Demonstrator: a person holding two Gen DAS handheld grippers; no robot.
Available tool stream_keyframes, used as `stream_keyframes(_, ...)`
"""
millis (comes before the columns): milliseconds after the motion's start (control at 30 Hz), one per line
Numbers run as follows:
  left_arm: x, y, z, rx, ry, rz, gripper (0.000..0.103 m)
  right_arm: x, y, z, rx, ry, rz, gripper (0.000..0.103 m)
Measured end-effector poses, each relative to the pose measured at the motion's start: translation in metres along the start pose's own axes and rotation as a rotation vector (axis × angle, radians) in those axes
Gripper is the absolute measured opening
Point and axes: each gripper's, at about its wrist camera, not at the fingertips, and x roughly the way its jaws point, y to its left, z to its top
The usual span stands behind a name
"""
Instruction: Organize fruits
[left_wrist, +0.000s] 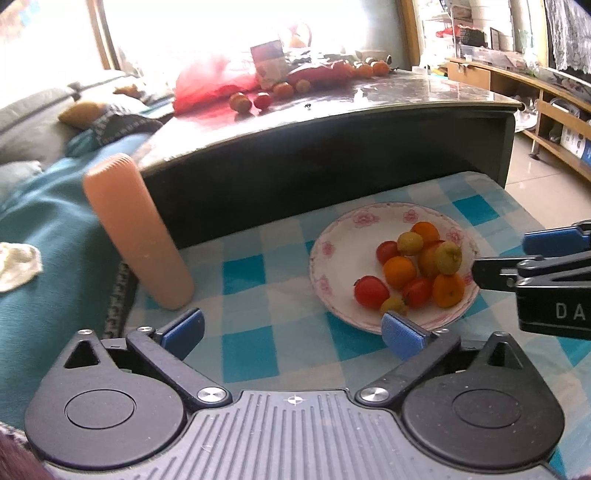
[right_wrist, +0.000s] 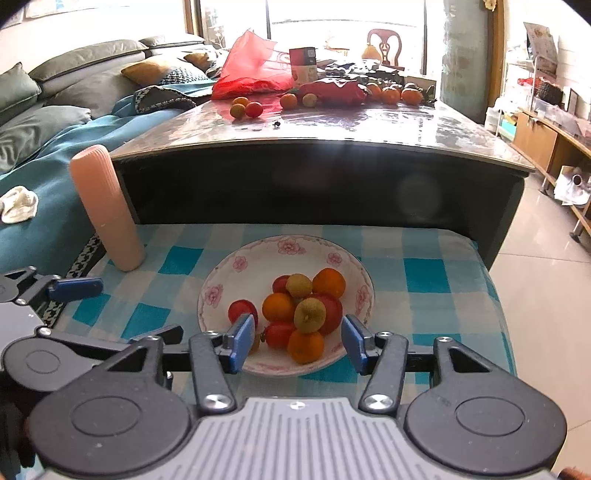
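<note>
On right gripper (left_wrist: 498, 254) — letters "DA"

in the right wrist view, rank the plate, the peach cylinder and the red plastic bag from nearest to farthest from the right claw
1. Plate: straight ahead of the right claw, on the checked cloth.
2. Peach cylinder: farther back to the left, at the cloth's corner.
3. Red plastic bag: farthest, on the dark table's far left.

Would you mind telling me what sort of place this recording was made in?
Most likely a home living room: a grey sofa with cushions, a dark coffee table strewn with fruit and a red plastic bag, and a floral plate of fruit on a checked cloth.
</note>
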Motion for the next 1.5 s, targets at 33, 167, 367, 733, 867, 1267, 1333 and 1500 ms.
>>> stream_keyframes(33,-0.002,0.0,-0.001,0.003,-0.002,0.001,0.103,-0.003,0.0,-0.002,0.004,0.001,-0.002,0.066)
stream_keyframes(167,-0.008,-0.001,-0.008,-0.008,-0.002,0.003,0.103,-0.011,0.001,-0.009,0.016,0.008,0.0,0.066)
stream_keyframes(367,-0.019,0.004,-0.012,-0.054,-0.008,0.011,0.103,-0.021,0.004,-0.017,0.033,0.011,-0.002,0.066)
stream_keyframes(733,-0.046,0.001,-0.032,-0.062,-0.034,0.033,0.103,-0.044,0.015,-0.045,0.029,0.021,-0.006,0.067)
stream_keyframes(867,-0.056,0.001,-0.04,-0.068,-0.037,0.045,0.103,-0.054,0.012,-0.052,0.049,0.014,-0.006,0.067)
stream_keyframes(1267,-0.078,-0.008,-0.059,-0.047,-0.011,0.049,0.103,-0.078,0.016,-0.077,0.054,0.014,-0.003,0.068)
stream_keyframes(1333,-0.083,-0.008,-0.062,-0.052,-0.011,0.048,0.103,-0.082,0.017,-0.081,0.059,0.014,-0.002,0.068)
stream_keyframes(1500,-0.092,-0.01,-0.071,-0.056,-0.007,0.031,0.103,-0.093,0.019,-0.09,0.062,0.011,0.004,0.068)
